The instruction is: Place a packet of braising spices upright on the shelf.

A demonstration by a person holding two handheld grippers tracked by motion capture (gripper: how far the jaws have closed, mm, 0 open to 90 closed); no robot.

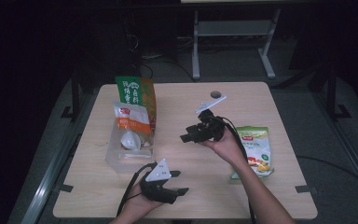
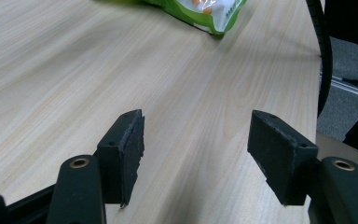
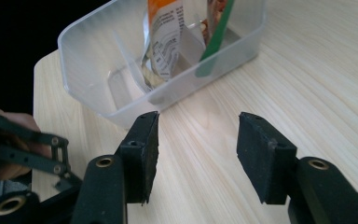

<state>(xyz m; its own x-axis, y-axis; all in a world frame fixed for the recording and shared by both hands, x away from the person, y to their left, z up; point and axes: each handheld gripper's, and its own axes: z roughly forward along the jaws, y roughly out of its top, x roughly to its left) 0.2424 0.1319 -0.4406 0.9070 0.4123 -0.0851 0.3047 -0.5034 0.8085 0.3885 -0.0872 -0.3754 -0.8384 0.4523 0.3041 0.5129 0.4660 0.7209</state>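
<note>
A clear plastic bin (image 1: 121,158) stands at the table's left, with a tall green and orange bag (image 1: 137,95) and a white and orange pouch (image 1: 131,119) upright in it. A green snack bag (image 1: 256,149) lies flat at the right. My right gripper (image 1: 186,136) hovers mid-table and points left at the bin. In the right gripper view it (image 3: 198,149) is open and empty, with the bin (image 3: 88,51) and the pouch (image 3: 165,37) just ahead. My left gripper (image 1: 181,182) rests near the front edge, open. In the left gripper view it (image 2: 196,144) faces the green bag (image 2: 200,11).
The wooden table (image 1: 186,98) has a small round hole (image 1: 216,94) near its far edge. A black cable (image 2: 324,56) trails off the table's side. The hand with the left gripper (image 3: 28,140) appears low at the left of the right gripper view. Dark floor and a metal frame lie beyond.
</note>
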